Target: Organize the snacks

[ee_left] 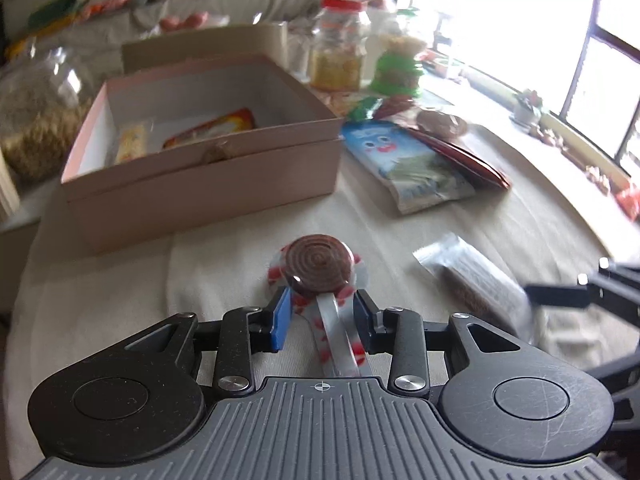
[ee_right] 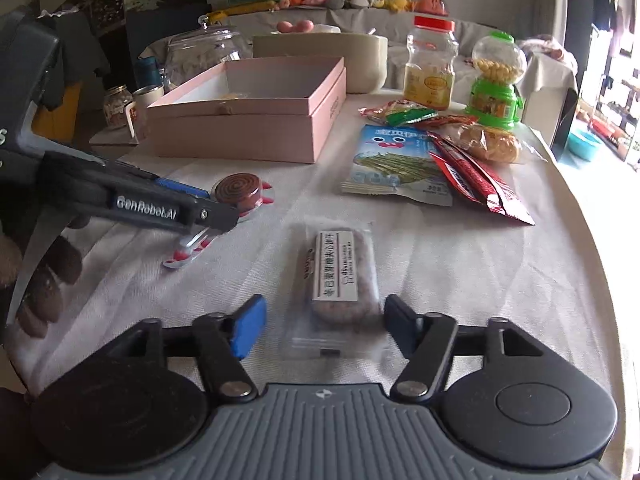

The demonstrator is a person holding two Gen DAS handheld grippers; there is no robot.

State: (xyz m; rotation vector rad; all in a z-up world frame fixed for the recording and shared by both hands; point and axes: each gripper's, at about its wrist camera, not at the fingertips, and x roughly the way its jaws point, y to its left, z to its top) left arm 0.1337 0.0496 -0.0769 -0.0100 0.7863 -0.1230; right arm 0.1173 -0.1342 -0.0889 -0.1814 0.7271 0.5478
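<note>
A brown spiral sweet in a clear wrapper with red spots sits between the blue pads of my left gripper, which is shut on it. In the right wrist view the spiral sweet hangs just above the cloth, its wrapper tail trailing under the left gripper. A clear-wrapped biscuit bar lies flat on the cloth. My right gripper stands open, one pad on each side of the bar's near end, not touching it. The open pink box holds a few packets.
Right of the pink box lie a blue snack packet, red packets and a wrapped bun. Behind stand a red-lidded jar, a green candy dispenser and a glass jar. The table's rounded edge curves along the right.
</note>
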